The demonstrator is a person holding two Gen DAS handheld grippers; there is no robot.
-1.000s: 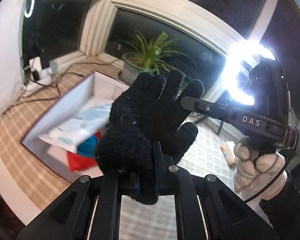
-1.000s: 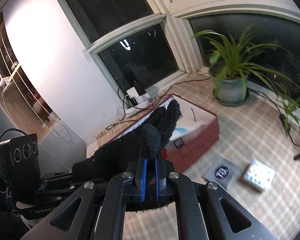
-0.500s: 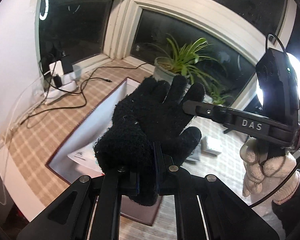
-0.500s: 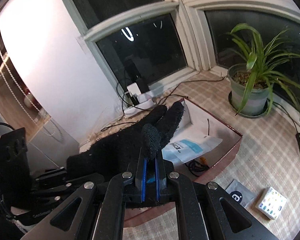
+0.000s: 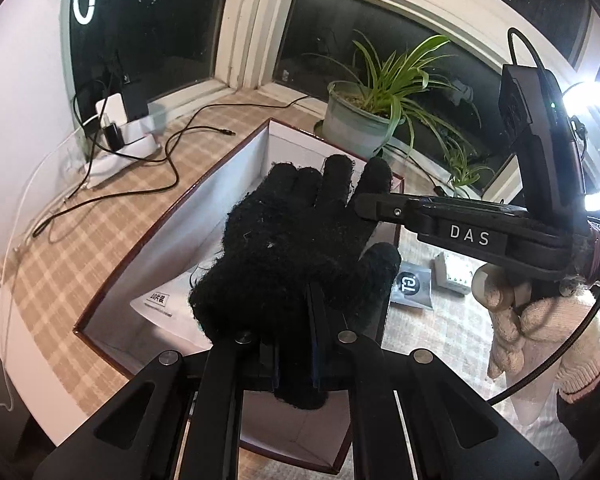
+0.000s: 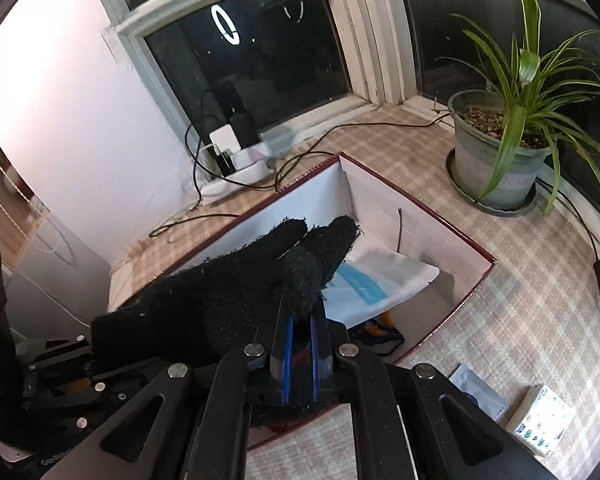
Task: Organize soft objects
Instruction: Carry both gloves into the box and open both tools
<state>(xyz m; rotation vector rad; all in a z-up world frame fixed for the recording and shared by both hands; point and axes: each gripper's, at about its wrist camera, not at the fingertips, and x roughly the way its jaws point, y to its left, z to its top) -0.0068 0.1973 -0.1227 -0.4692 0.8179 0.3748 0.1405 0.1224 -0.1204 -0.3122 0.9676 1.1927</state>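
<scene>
— So, who has the black glove?

— Both do. The left gripper is clamped tight on its cuff end, and the right gripper is pinched shut on a fingertip at the other side, so the glove hangs stretched between them.

— Where is it?

— In the air above the open cardboard box, which sits on the checked floor. A white packet with a blue stripe lies inside the box.

— Anything beside it?

— A potted plant stands near the far corner. A gloved hand holds the right tool.
</scene>
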